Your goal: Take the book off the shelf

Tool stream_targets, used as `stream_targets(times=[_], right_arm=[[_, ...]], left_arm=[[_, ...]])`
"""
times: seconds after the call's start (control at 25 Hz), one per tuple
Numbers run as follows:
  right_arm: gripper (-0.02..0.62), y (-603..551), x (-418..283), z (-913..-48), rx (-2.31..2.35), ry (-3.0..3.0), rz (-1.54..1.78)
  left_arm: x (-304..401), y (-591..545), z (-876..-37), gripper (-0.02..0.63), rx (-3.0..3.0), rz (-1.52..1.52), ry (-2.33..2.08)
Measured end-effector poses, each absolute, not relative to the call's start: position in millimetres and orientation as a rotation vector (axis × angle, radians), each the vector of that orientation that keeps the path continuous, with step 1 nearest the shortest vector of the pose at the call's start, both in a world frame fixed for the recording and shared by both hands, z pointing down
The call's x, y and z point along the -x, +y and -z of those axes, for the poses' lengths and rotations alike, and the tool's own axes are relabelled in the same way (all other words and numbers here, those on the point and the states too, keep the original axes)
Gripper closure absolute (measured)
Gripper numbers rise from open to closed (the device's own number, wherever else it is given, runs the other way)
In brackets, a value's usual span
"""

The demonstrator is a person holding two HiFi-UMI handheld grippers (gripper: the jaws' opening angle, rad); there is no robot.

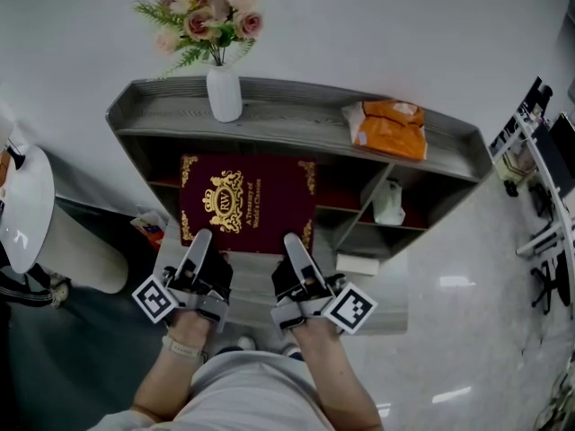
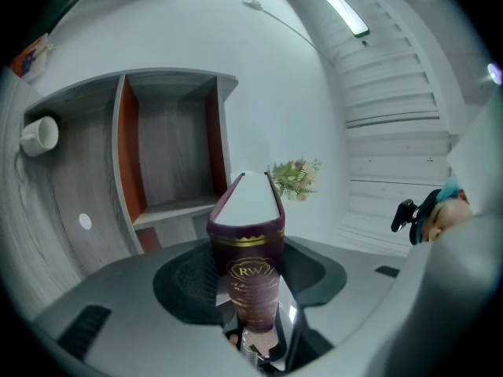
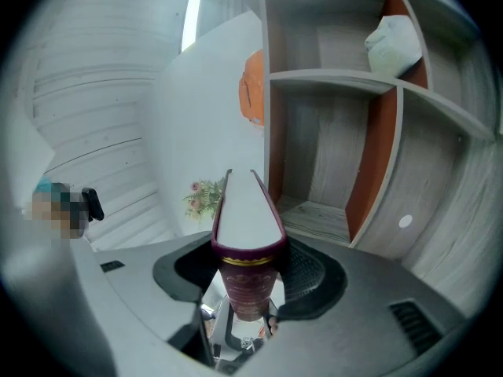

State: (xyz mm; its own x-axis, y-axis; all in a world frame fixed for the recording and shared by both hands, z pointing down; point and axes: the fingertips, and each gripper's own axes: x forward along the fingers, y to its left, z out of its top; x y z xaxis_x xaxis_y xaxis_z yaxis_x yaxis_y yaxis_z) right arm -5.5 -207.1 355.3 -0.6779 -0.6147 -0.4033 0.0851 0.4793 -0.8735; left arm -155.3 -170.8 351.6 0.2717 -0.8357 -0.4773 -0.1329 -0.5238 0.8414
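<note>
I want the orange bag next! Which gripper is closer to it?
Right. The right gripper clamps the book, with the bag ahead to its right; the left gripper clamps the book's other side, farther away.

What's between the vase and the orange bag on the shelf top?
Nothing. In the head view, the grey shelf top is bare from the vase across to the orange bag.

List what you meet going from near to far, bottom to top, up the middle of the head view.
The left hand-held gripper and right hand-held gripper, level with each other → maroon book → vase of flowers.
</note>
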Motion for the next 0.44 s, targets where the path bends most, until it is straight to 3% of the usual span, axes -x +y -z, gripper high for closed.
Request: stream_targets(times=[0.44], right_arm=[[0.37, -203.2, 9.7, -346.7, 0.45, 2.005, 1.231]], left_arm=[[159.4, -168.6, -344.8, 0.385, -1.849, 1.28, -0.859]])
